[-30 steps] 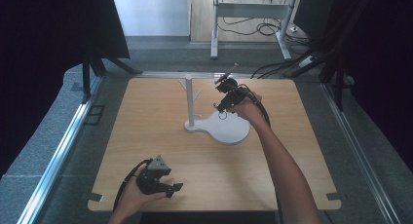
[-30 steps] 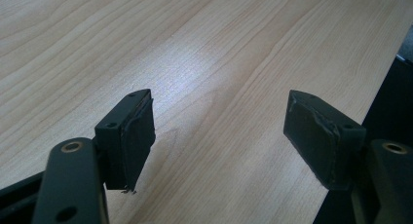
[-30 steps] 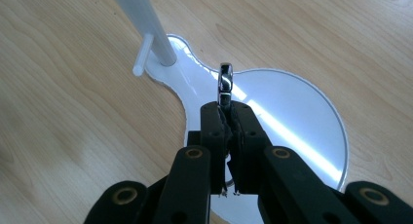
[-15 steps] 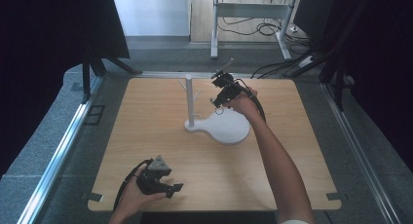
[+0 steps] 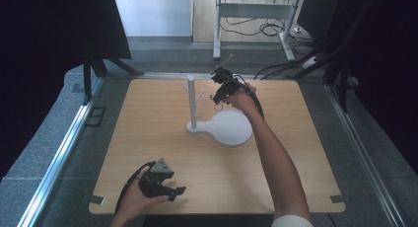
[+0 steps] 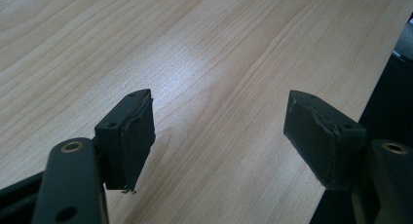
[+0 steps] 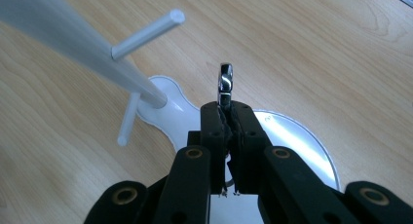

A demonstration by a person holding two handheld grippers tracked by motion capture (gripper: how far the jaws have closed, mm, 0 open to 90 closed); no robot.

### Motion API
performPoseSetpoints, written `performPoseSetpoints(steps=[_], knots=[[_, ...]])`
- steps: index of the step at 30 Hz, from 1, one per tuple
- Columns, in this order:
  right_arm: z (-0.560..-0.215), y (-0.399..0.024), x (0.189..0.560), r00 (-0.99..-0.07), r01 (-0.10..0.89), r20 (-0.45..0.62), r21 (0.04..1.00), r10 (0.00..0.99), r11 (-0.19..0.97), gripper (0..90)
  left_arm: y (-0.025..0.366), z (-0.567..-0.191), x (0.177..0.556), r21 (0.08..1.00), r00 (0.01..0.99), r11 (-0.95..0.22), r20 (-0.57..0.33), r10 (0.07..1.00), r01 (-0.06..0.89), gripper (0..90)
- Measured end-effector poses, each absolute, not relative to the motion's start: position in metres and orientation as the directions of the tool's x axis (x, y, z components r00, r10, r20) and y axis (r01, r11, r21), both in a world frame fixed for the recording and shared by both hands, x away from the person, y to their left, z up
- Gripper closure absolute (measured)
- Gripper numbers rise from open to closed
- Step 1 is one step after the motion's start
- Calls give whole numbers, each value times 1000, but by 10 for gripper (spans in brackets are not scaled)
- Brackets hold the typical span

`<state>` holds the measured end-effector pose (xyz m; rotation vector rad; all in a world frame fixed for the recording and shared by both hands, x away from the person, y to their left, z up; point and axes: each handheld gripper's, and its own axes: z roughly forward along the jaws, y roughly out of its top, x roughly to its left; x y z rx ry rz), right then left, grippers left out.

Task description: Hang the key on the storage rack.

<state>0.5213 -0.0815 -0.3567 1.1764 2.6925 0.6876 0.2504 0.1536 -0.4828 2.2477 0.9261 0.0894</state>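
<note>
Two grippers are in your hands at a pale wooden table (image 5: 296, 153). Your right gripper (image 5: 220, 91) is raised over the far middle of the table, just beside the white stand (image 5: 193, 101) and above the round end of its flat white base (image 5: 231, 131). In the right gripper view its jaws are pressed together on a small shiny metal ring (image 7: 225, 83), which stands edge-on and sticks up out of the fingertips. In the high view the same ring (image 5: 217, 107) hangs as a tiny loop under the gripper. The stand's upright post carries short white pegs (image 7: 146, 33) that slant out from it; the ring is near the pegs but apart from them, touching none. The upper peg lies to the left of the ring in the right gripper view, and a lower peg points down toward the base. Your right forearm (image 5: 276, 158) stretches across the table from the near edge to that gripper.

Your left gripper (image 5: 160, 180) rests low at the near left part of the table, well apart from the stand. In the left gripper view its jaws stand wide apart with only bare wood grain between the worn black pads (image 6: 136, 131), and nothing is held. A black cable (image 5: 129, 182) loops from it back toward your left hand (image 5: 135, 200).
</note>
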Motion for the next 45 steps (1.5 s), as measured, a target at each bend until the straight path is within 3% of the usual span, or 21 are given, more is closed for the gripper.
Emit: performPoseSetpoints(steps=[17, 45], knots=[[-345, -65, 532, -690, 652, 53, 479, 722, 588, 847, 153, -484, 251, 623, 747, -509, -191, 637, 594, 274], [-337, -53, 517, -712, 620, 26, 491, 701, 612, 846, 149, -487, 251, 614, 752, -522, -188, 631, 591, 274]])
